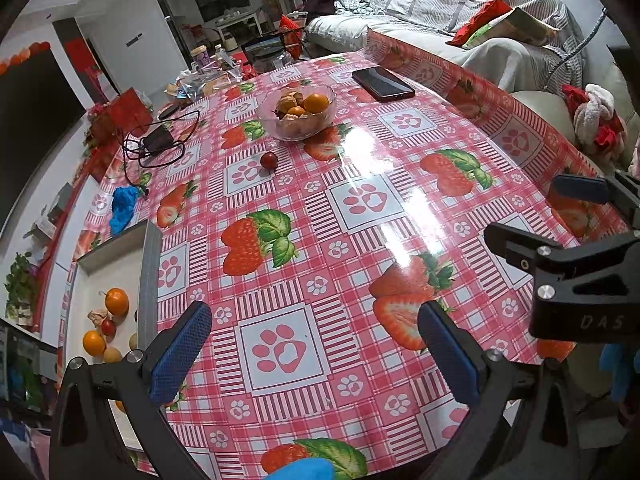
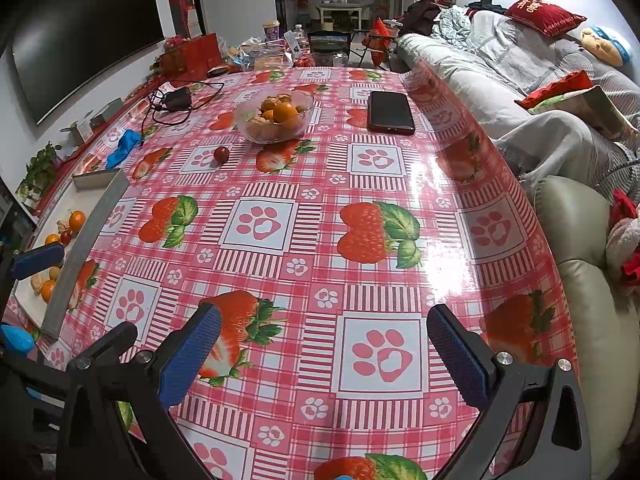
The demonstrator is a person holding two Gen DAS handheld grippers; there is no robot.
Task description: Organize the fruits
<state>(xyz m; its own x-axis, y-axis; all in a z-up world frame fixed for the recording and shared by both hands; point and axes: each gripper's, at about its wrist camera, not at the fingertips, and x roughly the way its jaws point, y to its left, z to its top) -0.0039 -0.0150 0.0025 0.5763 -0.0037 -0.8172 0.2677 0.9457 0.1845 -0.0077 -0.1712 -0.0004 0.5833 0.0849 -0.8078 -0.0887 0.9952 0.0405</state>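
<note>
1. You are holding the left gripper (image 1: 316, 348) over the near end of the tabletop (image 1: 360, 208), its blue-padded fingers (image 1: 180, 356) spread wide and gripping nothing.
2. You are keeping the right gripper (image 2: 324, 356) just as wide open and empty; in the left wrist view only its black frame and one blue pad are showing, cut off at the right edge.
3. The glass bowl (image 2: 275, 118) is sitting far from you, holding oranges and some paler fruit that is hard to make out through the glass.
4. A small dark red fruit (image 2: 221, 154) is lying alone on the tabletop, just nearer than the bowl and to its left.
5. A tray (image 1: 149, 280) well left of the bowl is carrying more oranges (image 1: 116, 302); its near part is hiding behind the left fingers.
6. A dark phone (image 2: 390, 113) is lying right of the bowl.
</note>
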